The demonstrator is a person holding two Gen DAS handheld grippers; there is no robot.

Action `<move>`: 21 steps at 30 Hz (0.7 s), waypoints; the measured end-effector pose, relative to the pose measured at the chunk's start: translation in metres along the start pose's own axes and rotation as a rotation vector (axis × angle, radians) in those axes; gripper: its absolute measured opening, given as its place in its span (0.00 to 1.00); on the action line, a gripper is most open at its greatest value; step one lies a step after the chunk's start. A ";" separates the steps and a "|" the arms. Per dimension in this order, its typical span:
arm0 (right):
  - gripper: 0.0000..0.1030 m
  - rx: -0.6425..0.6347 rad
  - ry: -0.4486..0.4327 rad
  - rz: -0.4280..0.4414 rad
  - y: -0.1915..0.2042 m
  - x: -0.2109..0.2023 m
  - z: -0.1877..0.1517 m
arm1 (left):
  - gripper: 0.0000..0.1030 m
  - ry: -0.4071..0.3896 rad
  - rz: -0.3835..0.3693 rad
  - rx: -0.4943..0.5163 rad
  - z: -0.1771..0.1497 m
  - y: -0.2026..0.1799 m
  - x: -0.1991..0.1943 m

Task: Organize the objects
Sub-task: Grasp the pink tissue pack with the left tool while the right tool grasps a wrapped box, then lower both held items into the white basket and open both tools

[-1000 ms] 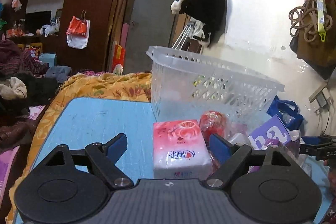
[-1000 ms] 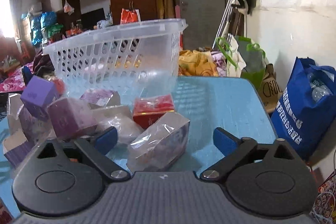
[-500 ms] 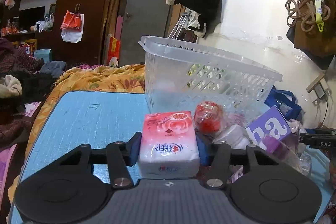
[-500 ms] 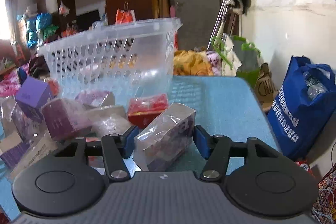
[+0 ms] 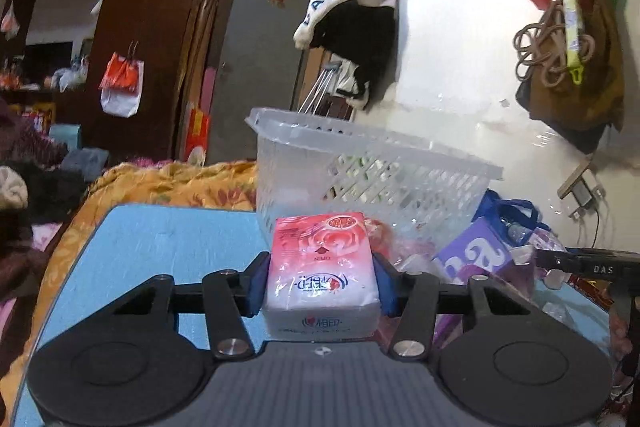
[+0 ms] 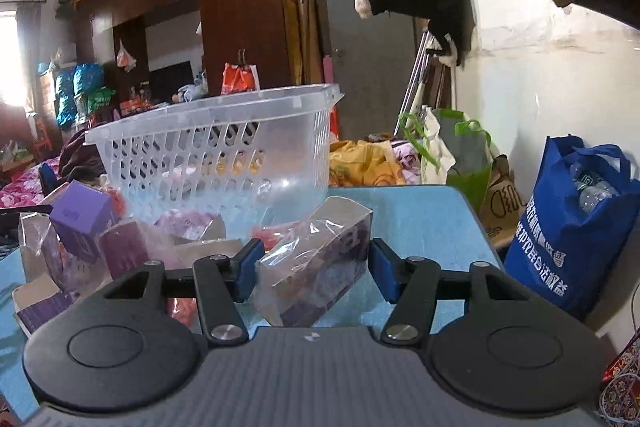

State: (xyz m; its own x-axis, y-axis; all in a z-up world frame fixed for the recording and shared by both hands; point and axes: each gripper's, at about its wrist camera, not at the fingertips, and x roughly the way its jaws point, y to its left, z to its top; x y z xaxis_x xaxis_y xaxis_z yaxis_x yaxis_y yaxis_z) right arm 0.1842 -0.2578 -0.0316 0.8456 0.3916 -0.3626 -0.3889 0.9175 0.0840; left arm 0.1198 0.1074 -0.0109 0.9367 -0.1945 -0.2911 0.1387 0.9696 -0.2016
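The left gripper (image 5: pixel 320 281) is pinched on a pink tissue pack (image 5: pixel 321 269), its two blue pads pressed flat against the pack's left and right sides. The pack sits squarely between the fingers, its printed face tilted up toward the camera and its white lower end nearest the gripper body. Whether it is lifted clear of the blue table (image 5: pixel 160 239) cannot be told. Just behind it stands the white plastic basket (image 5: pixel 372 179), and to its right lie a purple box (image 5: pixel 480 259) and crumpled wrappers.

The right gripper (image 6: pixel 314 269) is closed on a clear-wrapped purple box (image 6: pixel 316 267). The left blue pad touches the box's near left corner and the right pad meets its far right edge, so the box lies skewed between the fingers, its long axis running away to the right. Whether its lower end touches the blue table (image 6: pixel 420 219) cannot be told. Behind it is the same white basket (image 6: pixel 224 151), tilted slightly, with a small purple cube box (image 6: pixel 80 221) and more purple packets (image 6: pixel 124 247) heaped to its left. A red packet (image 6: pixel 276 237) lies between the held box and the basket. A blue shopping bag (image 6: pixel 572 223) stands beyond the table's right edge.
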 end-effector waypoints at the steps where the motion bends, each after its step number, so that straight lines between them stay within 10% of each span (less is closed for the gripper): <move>1: 0.59 0.001 -0.002 0.001 0.000 0.000 0.000 | 0.54 -0.003 -0.003 0.000 0.000 0.000 0.000; 21: 0.59 -0.191 -0.279 0.024 0.054 -0.038 0.062 | 0.54 -0.246 -0.017 -0.030 0.056 -0.029 -0.047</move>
State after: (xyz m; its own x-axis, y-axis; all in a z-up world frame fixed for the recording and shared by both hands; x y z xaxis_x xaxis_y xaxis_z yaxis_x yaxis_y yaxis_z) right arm 0.1535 -0.2195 0.0443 0.8925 0.4415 -0.0923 -0.4493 0.8883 -0.0955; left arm 0.0902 0.0964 0.0612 0.9849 -0.1655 -0.0511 0.1493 0.9608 -0.2335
